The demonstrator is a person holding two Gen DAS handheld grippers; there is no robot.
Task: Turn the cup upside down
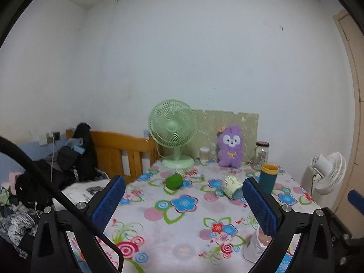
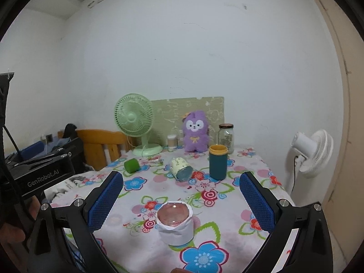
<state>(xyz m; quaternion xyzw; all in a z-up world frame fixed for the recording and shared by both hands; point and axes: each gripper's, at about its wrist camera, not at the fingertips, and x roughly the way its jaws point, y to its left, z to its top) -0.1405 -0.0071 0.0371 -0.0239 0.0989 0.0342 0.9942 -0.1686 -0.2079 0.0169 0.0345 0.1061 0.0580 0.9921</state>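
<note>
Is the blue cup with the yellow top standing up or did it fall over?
Standing up. The blue cup rests on its base on the flowery tablecloth, yellow rim on top.

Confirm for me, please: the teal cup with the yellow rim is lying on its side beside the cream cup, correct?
Not quite. The teal cup stands upright, as the right wrist view shows; the cream cup beside it is the one lying on its side.

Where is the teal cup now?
The teal cup stands upright at the table's far right, before the glass jar and right of the lying pale cup; the right wrist view shows it best.
</note>
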